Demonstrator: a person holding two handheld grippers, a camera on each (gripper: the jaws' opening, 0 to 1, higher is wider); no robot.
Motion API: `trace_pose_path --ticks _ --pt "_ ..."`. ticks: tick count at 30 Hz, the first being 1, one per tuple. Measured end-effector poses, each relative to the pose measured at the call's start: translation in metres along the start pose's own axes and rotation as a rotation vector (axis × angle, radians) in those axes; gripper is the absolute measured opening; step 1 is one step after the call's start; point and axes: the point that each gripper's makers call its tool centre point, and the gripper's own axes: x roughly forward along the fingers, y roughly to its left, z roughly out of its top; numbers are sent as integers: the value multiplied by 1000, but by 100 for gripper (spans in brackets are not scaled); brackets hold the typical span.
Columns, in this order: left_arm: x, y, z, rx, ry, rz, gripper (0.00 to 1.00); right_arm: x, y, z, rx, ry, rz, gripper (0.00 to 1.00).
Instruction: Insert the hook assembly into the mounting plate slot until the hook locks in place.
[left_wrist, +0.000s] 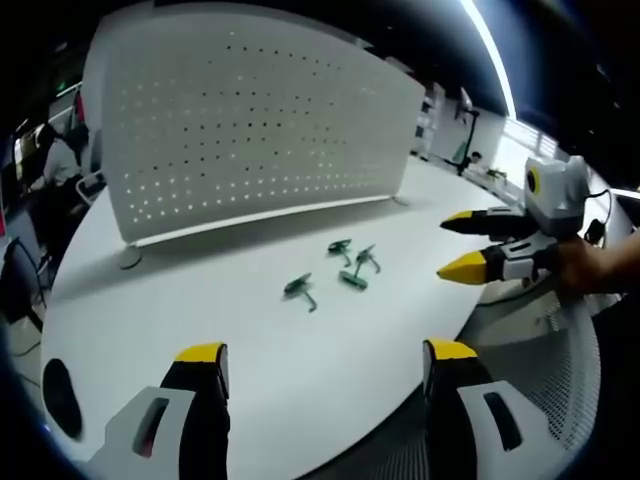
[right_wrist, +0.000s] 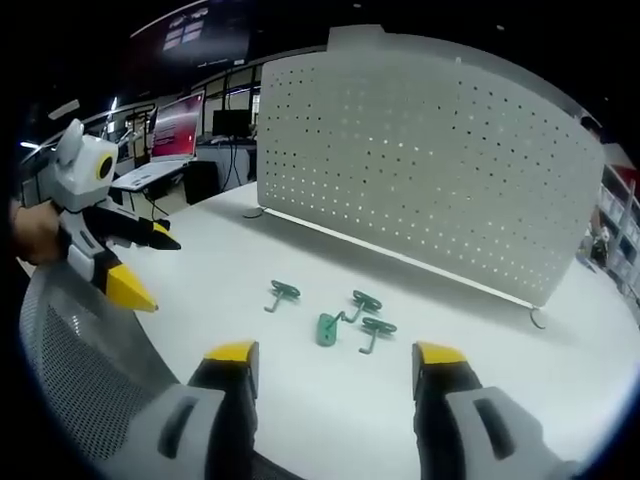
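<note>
Three small green hook pieces lie loose on the white table (left_wrist: 250, 340): one hook (left_wrist: 300, 288) to the left, a second hook (left_wrist: 340, 247) and a third hook (left_wrist: 360, 266) close together. In the right gripper view they are the hook (right_wrist: 282, 293), the hook (right_wrist: 365, 300) and the hook (right_wrist: 378, 328), with a green block (right_wrist: 326, 328) beside them. The white perforated mounting plate (left_wrist: 250, 120) (right_wrist: 430, 160) stands upright behind them. My left gripper (left_wrist: 325, 352) (right_wrist: 150, 268) is open and empty, short of the hooks. My right gripper (right_wrist: 336, 353) (left_wrist: 452, 245) is also open and empty.
A grey mesh chair back (left_wrist: 560, 370) (right_wrist: 80, 350) sits at the table's near edge under the grippers. The plate rests on small round feet (left_wrist: 130, 258) (right_wrist: 538, 320). Monitors (right_wrist: 178, 125) stand on desks behind, and a person (left_wrist: 55, 160) sits far left.
</note>
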Motion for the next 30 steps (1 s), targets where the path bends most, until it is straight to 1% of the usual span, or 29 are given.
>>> trace_pose_path --ticks 2,8,11,14,16,19,24,26,30 --pt "0 0 0 1 0 -1 81 0 2 -1 0 7 9 54" --pt "0 -1 0 7 2 -3 81 0 4 -1 -1 7 20 53" --pt "-1 -1 1 5 -3 -2 81 1 19 -6 -12 38 84 48" --pt "-1 0 1 2 -5 -3 80 1 35 -6 -46 37 143 47" --pt "-2 0 1 2 -8 0 80 2 41 -7 -61 45 168 47" --pt "-2 1 2 -5 -12 1 80 4 42 -5 -44 46 187 47" --pt "-2 3 3 7 -16 13 79 13 39 1 -40 45 195 46" --pt "-2 2 3 9 -15 10 78 20 40 4 -52 50 207 46" --pt "-1 1 3 7 -13 6 79 35 49 6 -78 80 259 42"
